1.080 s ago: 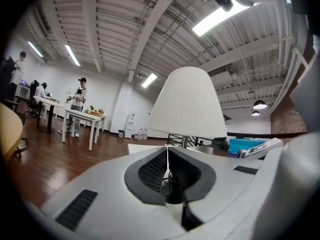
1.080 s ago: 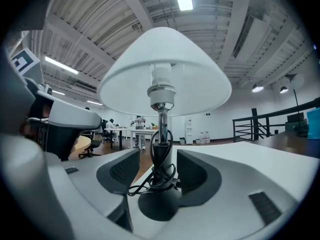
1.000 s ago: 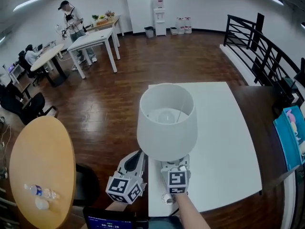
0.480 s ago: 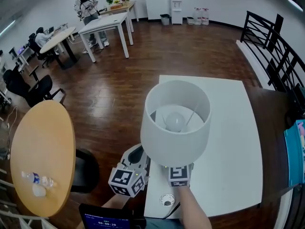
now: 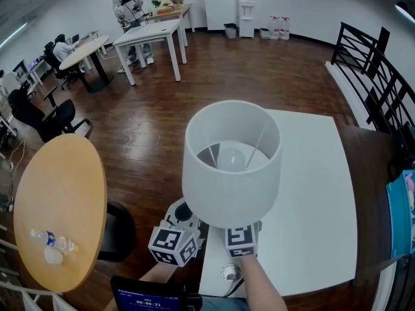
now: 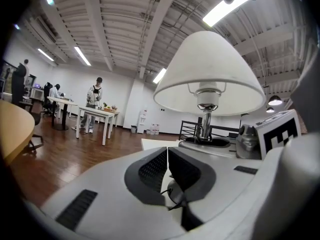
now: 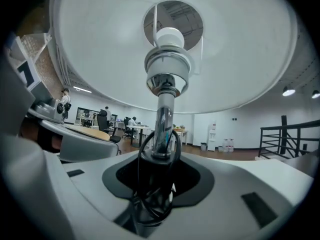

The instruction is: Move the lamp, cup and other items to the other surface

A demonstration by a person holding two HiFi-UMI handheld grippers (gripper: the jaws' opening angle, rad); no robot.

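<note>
A white-shaded lamp (image 5: 230, 167) with a chrome stem (image 7: 164, 119) hangs over the near left corner of the white table (image 5: 311, 193). My right gripper (image 7: 160, 171) is shut on the stem, its jaws having just closed in around it, and the black cord is looped round the stem between them. The shade hides those jaws in the head view; only the marker cube (image 5: 241, 240) shows. My left gripper (image 6: 167, 156) sits just left of the lamp base, jaws together and holding nothing. The cord's round switch (image 5: 229, 272) lies on the table edge.
A round wooden table (image 5: 71, 193) with a water bottle (image 5: 48, 240) stands to the left, a dark chair (image 5: 118, 230) beside it. Bare wood floor lies between the tables. A black railing (image 5: 376, 76) runs at the right. People are at far desks (image 5: 155, 34).
The lamp has risen toward the head camera and shifted a little left, off the table's corner. The left gripper has stayed close beside its base.
</note>
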